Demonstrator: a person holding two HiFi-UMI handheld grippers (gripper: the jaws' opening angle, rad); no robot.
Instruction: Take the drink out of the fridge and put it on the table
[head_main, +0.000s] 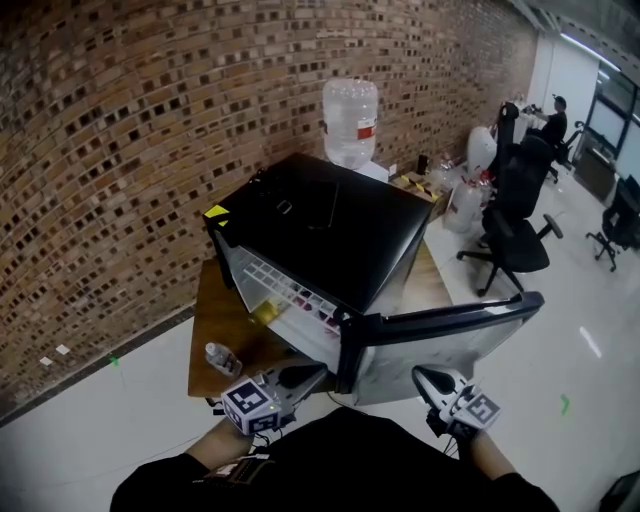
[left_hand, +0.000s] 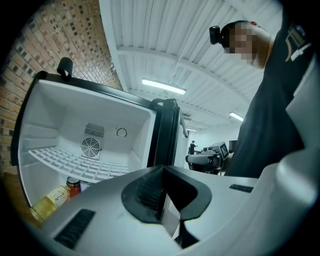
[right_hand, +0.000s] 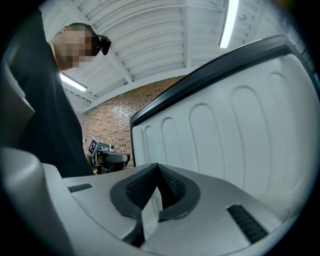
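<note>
A black mini fridge (head_main: 330, 225) stands on a wooden table (head_main: 215, 310) with its door (head_main: 440, 330) swung open to the right. In the left gripper view, a yellow drink bottle (left_hand: 49, 201) and a red can (left_hand: 73, 185) stand on the fridge floor under a white wire shelf (left_hand: 75, 162). My left gripper (head_main: 303, 376) (left_hand: 162, 169) hangs in front of the open fridge, shut with nothing between its jaws. My right gripper (head_main: 427, 379) (right_hand: 157, 167) is near the door's inner lining (right_hand: 240, 135), also shut and empty.
A small clear bottle (head_main: 222, 358) lies on the table's front left corner. A water dispenser bottle (head_main: 350, 120) stands behind the fridge against the brick wall. Office chairs (head_main: 520, 225) and a seated person (head_main: 553, 120) are to the right.
</note>
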